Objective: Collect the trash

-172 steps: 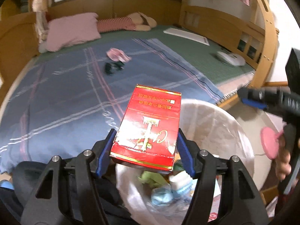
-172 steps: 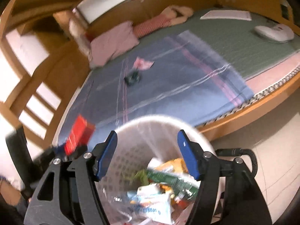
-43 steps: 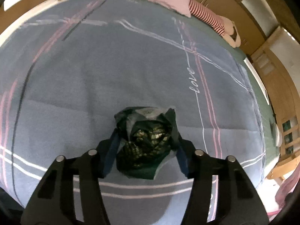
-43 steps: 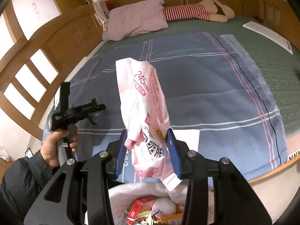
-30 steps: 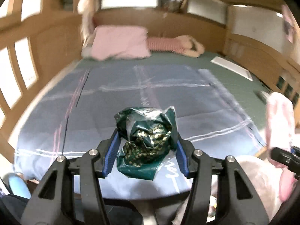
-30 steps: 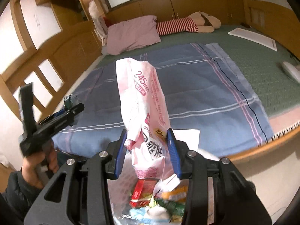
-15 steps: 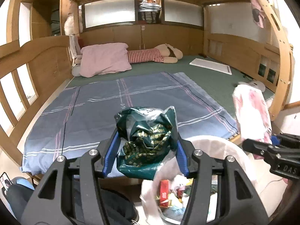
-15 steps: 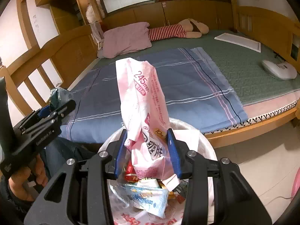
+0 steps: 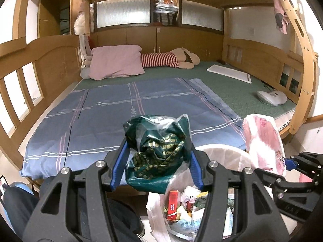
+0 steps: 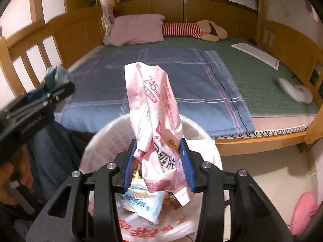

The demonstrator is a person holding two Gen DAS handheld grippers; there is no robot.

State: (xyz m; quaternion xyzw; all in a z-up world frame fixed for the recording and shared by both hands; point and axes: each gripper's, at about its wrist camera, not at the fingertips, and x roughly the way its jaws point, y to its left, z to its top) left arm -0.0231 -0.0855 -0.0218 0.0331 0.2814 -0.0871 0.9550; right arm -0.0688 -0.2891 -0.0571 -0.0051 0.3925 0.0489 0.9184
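Left wrist: the left gripper (image 9: 156, 168), clamped on a green bag (image 9: 156, 151), has swung from the bed (image 9: 125, 109) to the bin (image 9: 220, 151), so a drop looks next.

Right wrist: the right gripper (image 10: 158, 162) pinches a pink wrapper (image 10: 155, 113), now over the bin (image 10: 101, 141). Wooden bunk room, tiled floor (image 10: 262, 173).

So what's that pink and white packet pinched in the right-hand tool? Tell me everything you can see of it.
The pink and white packet is a crumpled, thin plastic wrapper, seemingly empty, printed with "245mm" and other text. It stands roughly upright, its lower part clamped between the blue-padded jaws of the right gripper, its twisted top rising above them and a torn flap hanging below. It hangs over the lined white bin, which already holds other wrappers. Only the pads touch it.
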